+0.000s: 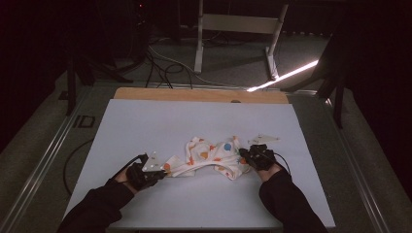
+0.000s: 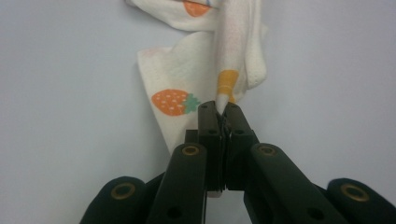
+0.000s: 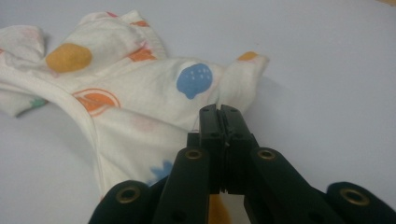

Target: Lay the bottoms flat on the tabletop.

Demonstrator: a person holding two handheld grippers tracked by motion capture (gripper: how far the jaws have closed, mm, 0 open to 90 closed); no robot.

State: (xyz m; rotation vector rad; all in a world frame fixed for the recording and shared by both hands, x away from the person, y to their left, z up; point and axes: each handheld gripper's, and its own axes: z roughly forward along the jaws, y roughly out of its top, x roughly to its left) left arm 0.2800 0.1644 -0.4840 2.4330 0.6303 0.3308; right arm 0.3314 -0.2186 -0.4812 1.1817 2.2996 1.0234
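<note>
A small white garment (image 1: 212, 158) printed with orange, blue and strawberry shapes lies crumpled on the white table sheet (image 1: 145, 126) near its front middle. My left gripper (image 1: 164, 174) is at the garment's left end, shut on a pulled-out strip of the cloth (image 2: 229, 60) that stretches away from the jaws. My right gripper (image 1: 244, 156) is at the garment's right end, jaws pressed together on the cloth's edge (image 3: 196, 126). The garment (image 3: 140, 93) spreads to the left of the right jaws. A strawberry print (image 2: 173, 102) lies beside the left jaws.
The sheet covers a wooden table whose far edge (image 1: 199, 94) shows bare. Beyond it the floor holds cables (image 1: 160, 65) and a white desk frame (image 1: 238, 34). A bright light strip (image 1: 284, 76) lies at the back right. Black sleeves enter from the bottom.
</note>
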